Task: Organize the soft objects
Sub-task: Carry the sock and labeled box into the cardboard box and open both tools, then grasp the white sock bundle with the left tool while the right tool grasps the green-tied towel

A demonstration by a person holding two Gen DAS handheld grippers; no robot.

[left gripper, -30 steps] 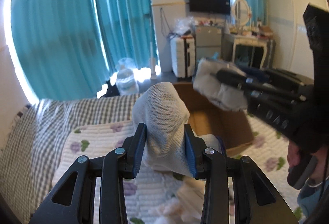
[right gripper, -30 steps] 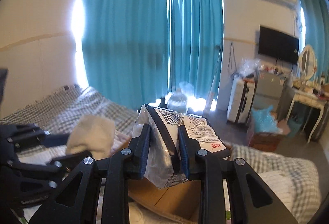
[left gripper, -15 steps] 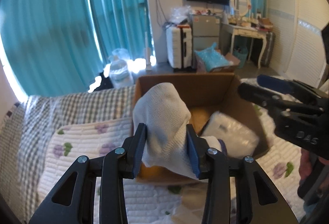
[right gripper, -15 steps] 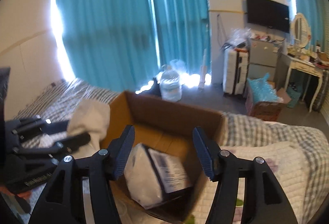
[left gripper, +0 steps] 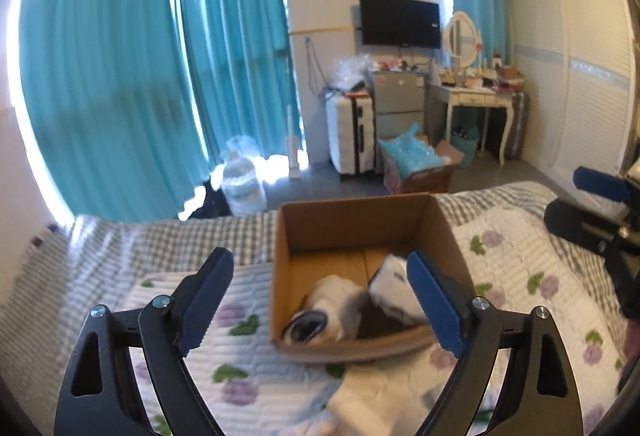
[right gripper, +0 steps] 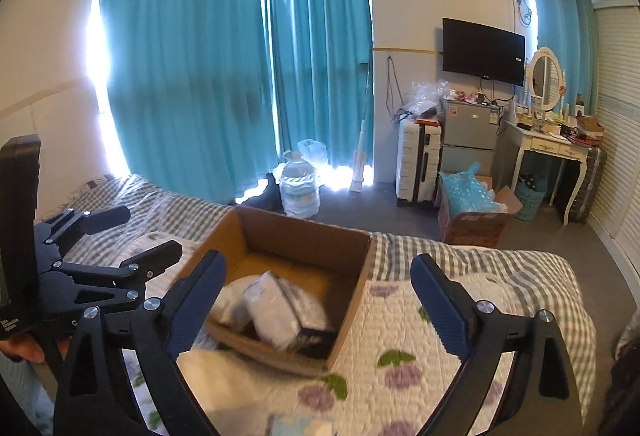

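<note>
While both hover over the cardboard box (left gripper: 352, 220), left hand-held gripper (left gripper: 320, 300) wide apart, right hand-held gripper (right gripper: 320, 300) likewise, both holding nothing.

Left tongs (left gripper: 320, 304): black skeletal frame, triangular cutouts, silver screws, blue ribbed pads (left gripper: 436, 310). Right tongs (right gripper: 318, 306): same build. Bit of bare skin lower left of the right wrist view, under the black housing with small white print.

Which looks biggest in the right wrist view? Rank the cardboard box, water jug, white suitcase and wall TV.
As they appear:
1. cardboard box, though it is nearest the camera
2. wall TV
3. white suitcase, close to the TV, so unsure
4. water jug
</note>
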